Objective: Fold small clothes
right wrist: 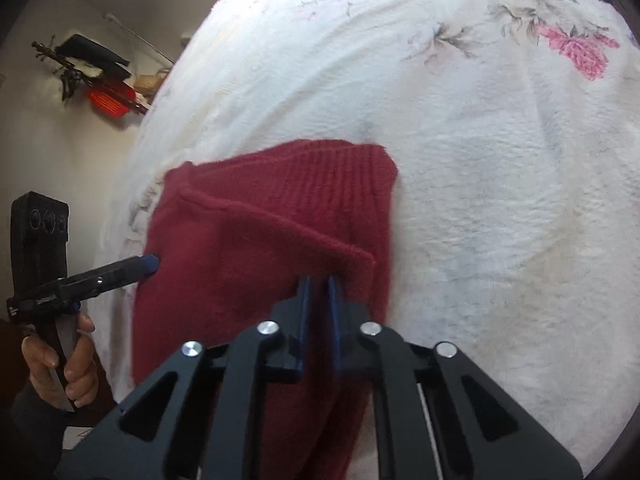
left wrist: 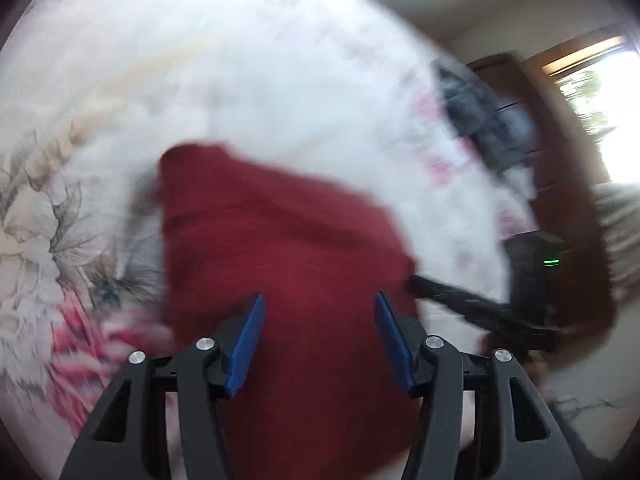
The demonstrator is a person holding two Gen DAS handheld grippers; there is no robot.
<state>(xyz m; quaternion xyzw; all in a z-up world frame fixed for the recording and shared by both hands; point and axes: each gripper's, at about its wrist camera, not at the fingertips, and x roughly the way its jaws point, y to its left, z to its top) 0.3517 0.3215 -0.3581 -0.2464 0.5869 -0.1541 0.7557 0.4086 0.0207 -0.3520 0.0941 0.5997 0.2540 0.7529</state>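
Note:
A dark red knit garment (right wrist: 260,248) lies partly folded on a white floral bedspread (right wrist: 480,160), its ribbed hem at the far end. My right gripper (right wrist: 319,280) is shut on a folded edge of the garment near its right side, with red cloth between the blue pads. The left wrist view is blurred, and there my left gripper (left wrist: 320,296) stands open just above the garment (left wrist: 280,232) with nothing between its fingers. The left gripper (right wrist: 150,262) also shows from the right, held by a hand (right wrist: 68,364), its tip at the garment's left edge. The right gripper (left wrist: 414,282) touches the garment's right edge.
The bedspread (left wrist: 240,80) ends at a curved edge on the left of the right wrist view, with a pale wall beyond it. Red and black items (right wrist: 108,96) hang on that wall. A dark object (left wrist: 480,120) lies on the bed, near dark wooden furniture (left wrist: 568,184) and a bright window (left wrist: 612,112).

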